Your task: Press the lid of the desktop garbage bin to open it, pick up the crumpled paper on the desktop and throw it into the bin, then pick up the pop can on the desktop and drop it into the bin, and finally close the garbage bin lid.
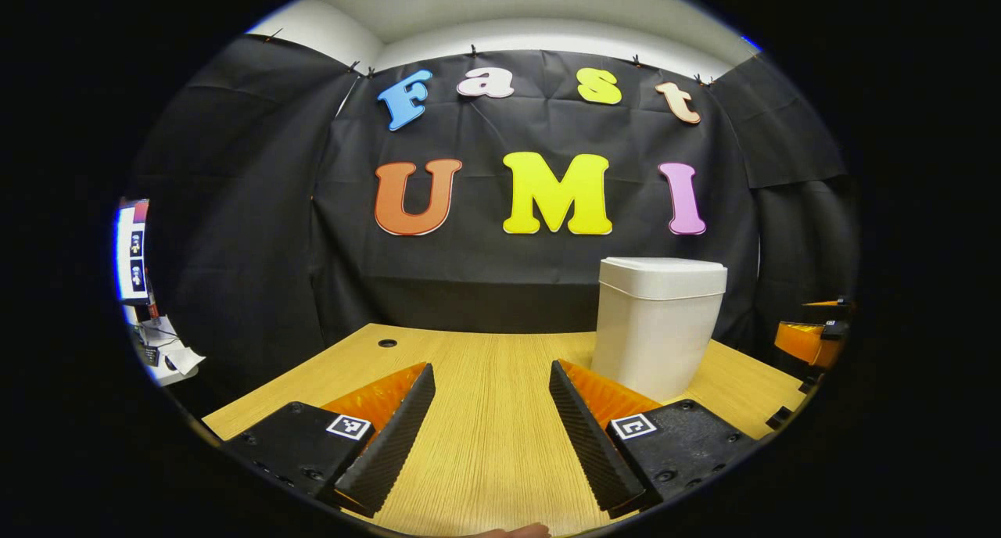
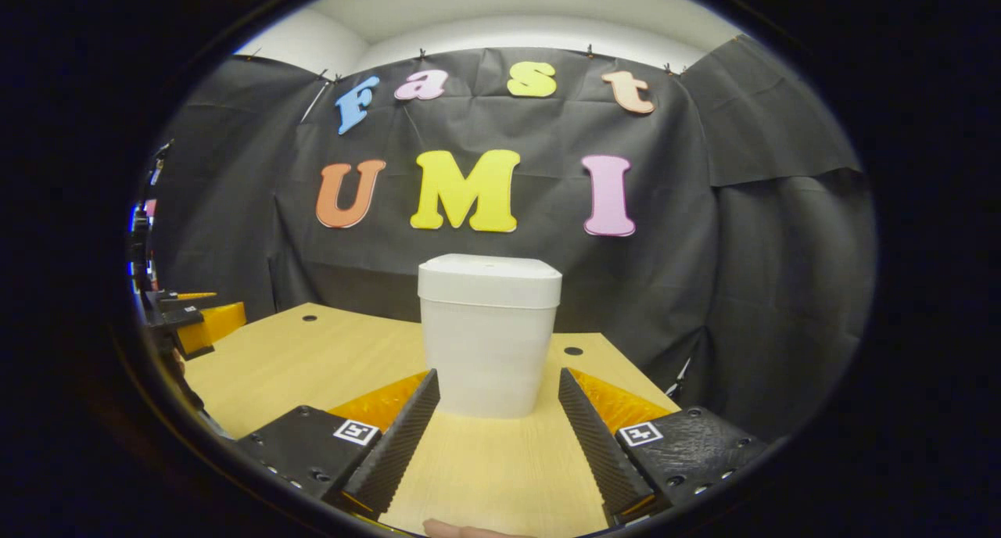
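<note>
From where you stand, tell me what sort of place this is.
Probably a recording booth, not a home: black cloth wall draped on all sides, a bare light wooden desk with a closed white plastic bin on it, and an open handheld tool facing it.

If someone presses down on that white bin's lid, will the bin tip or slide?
The bin probably stays upright: it looks squat and stands flat on the wooden table. Its plain plastic body suggests it is light, so an off-centre push might skid it across the smooth tabletop. The lid sits shut.
</note>
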{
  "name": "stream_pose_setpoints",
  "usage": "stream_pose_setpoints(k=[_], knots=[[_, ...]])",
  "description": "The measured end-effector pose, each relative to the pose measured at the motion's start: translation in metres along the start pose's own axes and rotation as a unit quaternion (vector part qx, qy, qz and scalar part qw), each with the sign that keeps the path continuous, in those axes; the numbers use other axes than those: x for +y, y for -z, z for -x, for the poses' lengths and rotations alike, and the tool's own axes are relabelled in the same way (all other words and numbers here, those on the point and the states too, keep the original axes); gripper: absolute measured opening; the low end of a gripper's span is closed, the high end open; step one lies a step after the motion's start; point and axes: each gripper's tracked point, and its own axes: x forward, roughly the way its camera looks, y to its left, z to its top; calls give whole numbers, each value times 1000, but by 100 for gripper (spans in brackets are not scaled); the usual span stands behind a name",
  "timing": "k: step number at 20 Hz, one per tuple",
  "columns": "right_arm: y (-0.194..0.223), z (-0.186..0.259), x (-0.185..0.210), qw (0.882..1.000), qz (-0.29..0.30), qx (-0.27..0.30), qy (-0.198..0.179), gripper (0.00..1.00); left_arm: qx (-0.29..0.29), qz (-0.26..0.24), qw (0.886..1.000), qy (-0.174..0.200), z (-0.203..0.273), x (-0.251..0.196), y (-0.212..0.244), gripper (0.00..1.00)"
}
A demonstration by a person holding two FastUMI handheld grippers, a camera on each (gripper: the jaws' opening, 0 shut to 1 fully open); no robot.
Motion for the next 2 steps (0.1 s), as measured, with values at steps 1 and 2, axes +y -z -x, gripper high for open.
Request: stream_pose_setpoints(k=[1, 2], knots=[[1, 1, 1, 1000, 1, 0, -2, 95, 1, -1, 1000, 4, 0, -3, 1, 95], [1, 2, 1, 1000, 0, 0, -4, 98, 2, -1, 1000, 6, -1, -5, 1, 95]])
